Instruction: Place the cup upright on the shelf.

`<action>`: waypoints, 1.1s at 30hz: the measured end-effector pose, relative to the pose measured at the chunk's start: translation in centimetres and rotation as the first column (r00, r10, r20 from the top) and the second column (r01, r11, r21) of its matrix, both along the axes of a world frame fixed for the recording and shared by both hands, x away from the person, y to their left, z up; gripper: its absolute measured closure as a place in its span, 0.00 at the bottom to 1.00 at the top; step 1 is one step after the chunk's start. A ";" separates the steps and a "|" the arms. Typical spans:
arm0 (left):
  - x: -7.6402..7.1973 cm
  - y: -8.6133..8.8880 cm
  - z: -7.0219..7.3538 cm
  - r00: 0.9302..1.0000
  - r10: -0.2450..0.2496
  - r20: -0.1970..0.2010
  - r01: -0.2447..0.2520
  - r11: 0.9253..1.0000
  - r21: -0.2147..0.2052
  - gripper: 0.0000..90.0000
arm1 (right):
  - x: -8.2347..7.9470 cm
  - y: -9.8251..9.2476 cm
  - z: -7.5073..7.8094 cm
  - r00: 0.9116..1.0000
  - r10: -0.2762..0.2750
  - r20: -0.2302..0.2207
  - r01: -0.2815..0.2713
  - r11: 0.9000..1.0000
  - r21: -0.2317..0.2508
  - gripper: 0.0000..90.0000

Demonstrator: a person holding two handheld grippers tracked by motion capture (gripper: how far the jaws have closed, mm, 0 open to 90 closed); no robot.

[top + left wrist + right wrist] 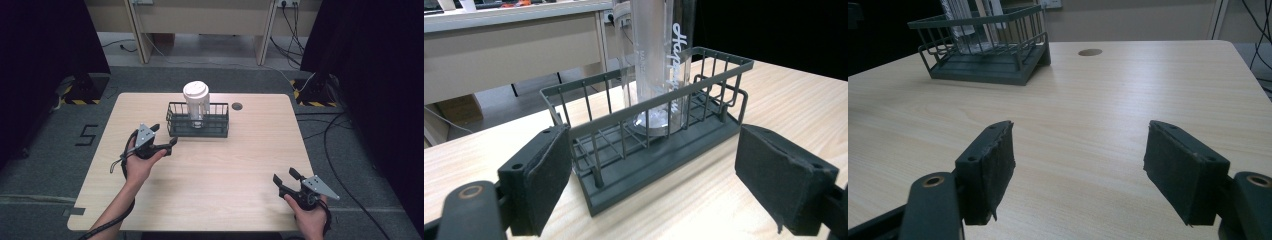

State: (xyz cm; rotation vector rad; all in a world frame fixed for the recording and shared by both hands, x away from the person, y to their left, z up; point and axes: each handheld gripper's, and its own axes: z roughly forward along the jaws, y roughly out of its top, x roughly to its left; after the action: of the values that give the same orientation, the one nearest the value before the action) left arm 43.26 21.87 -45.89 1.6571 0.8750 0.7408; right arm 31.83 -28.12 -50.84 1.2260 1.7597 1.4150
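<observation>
A dark wire basket (220, 129) stands at the table's far middle, and a clear tumbler with a white lid (196, 100) stands upright inside it. My left gripper (164, 138) is open just left of the basket, a short gap away. In the left gripper view the basket (694, 90) and the tumbler (659, 60) with white lettering are close ahead, between the jaws' lines. My right gripper (285, 176) is open over the near right corner of the table, with nothing between its pads. In the right gripper view the basket (993, 60) stands far off at upper left.
A round cable hole (237, 106) lies in the tabletop right of the basket. Light wooden table (225, 165) has bare surface between the grippers. Cables (340, 150) trail on the floor to the right; dark curtains hang on both sides.
</observation>
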 end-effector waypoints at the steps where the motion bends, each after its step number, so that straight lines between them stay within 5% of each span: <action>1: -0.4 0.3 -0.1 1.000 0.003 -0.001 -0.003 1.000 -0.004 0.16 | 0.0 0.0 0.0 1.000 0.000 0.000 0.000 1.000 -0.001 0.32; 33: -5.4 4.5 -1.2 0.999 0.038 -0.016 -0.039 0.998 -0.055 0.16 | 0.1 0.1 0.0 1.000 0.001 0.003 -0.001 1.000 -0.002 0.32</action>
State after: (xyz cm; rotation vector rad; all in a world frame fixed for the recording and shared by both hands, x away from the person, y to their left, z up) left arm 37.90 26.38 -47.10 1.6027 0.9322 0.7253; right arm 31.96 -28.03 -50.83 1.2217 1.7596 1.4140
